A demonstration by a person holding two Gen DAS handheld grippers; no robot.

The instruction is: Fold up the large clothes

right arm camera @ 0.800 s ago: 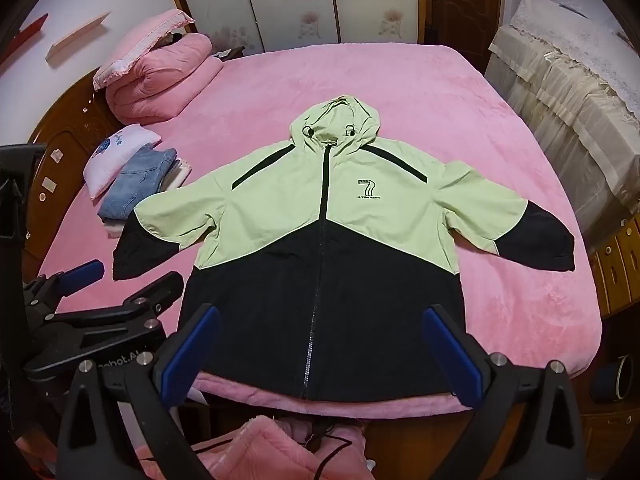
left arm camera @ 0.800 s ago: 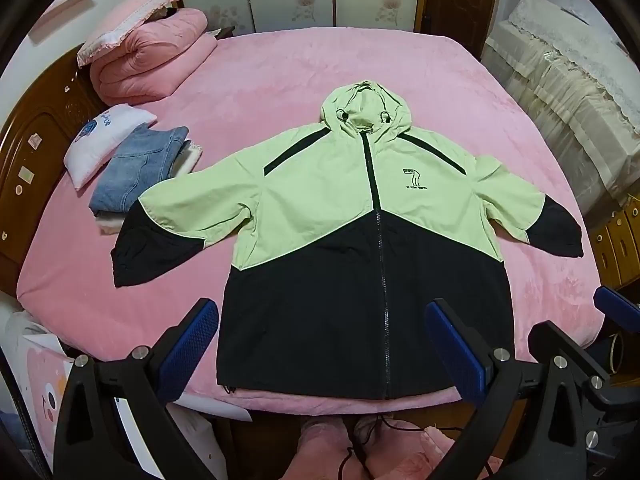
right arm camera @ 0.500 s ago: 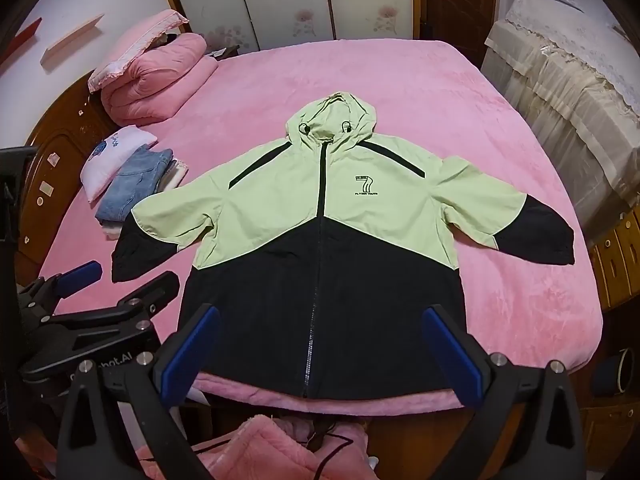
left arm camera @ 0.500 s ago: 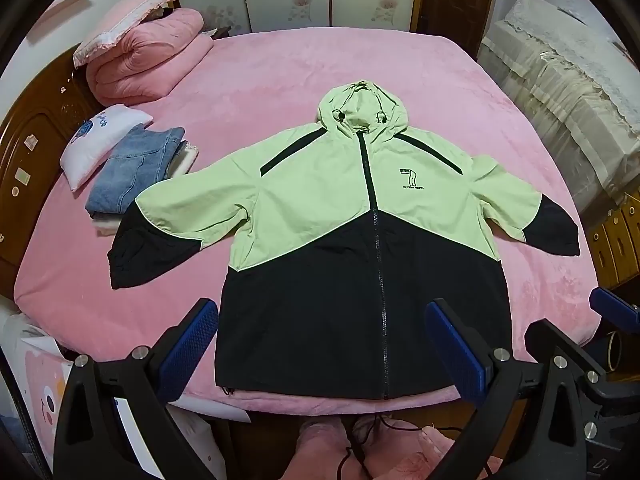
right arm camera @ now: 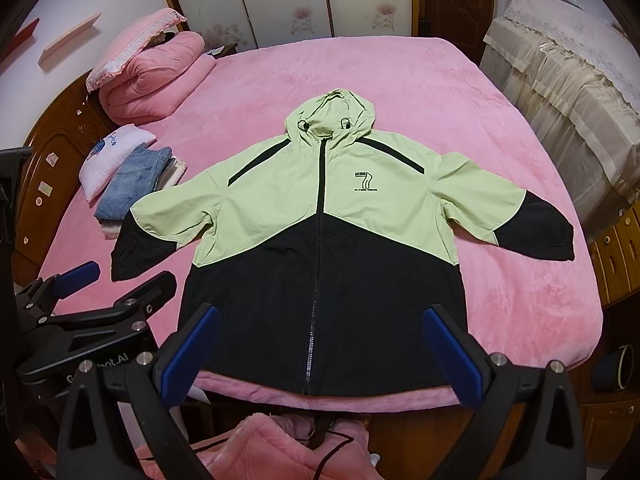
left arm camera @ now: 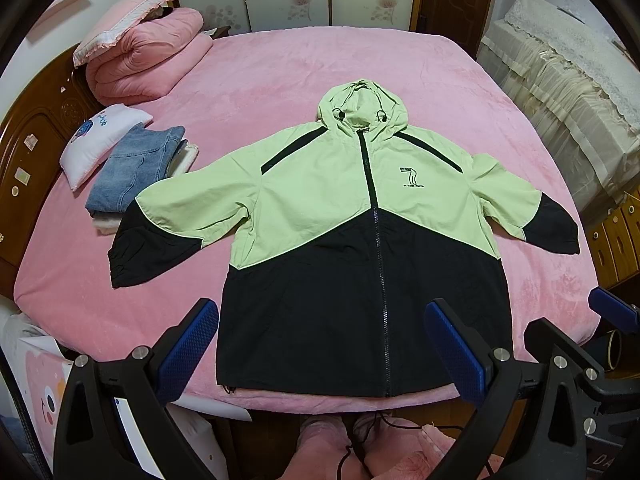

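A hooded jacket [left arm camera: 360, 240], light green above and black below, lies flat and zipped on the pink bed [left arm camera: 320, 60], front up, both sleeves spread out, hood pointing away. The same jacket [right arm camera: 320, 248] fills the middle of the right wrist view. My left gripper [left arm camera: 322, 344] hovers open above the jacket's hem, nothing between its blue pads. My right gripper [right arm camera: 320, 348] hangs open over the hem too, with nothing in it. The left gripper [right arm camera: 80, 276] also shows at the left of the right wrist view.
A folded pink quilt with a pillow [left arm camera: 140, 60] sits at the bed's far left corner. Folded jeans [left arm camera: 136, 168] and a white cushion [left arm camera: 100, 140] lie by the left sleeve. A covered sofa [left arm camera: 560, 100] stands on the right, a wooden headboard [left arm camera: 36, 152] on the left.
Both views have shifted slightly; the jacket sits a little lower and nearer in the frames. Both grippers stay open and the jacket has not moved on the bed.
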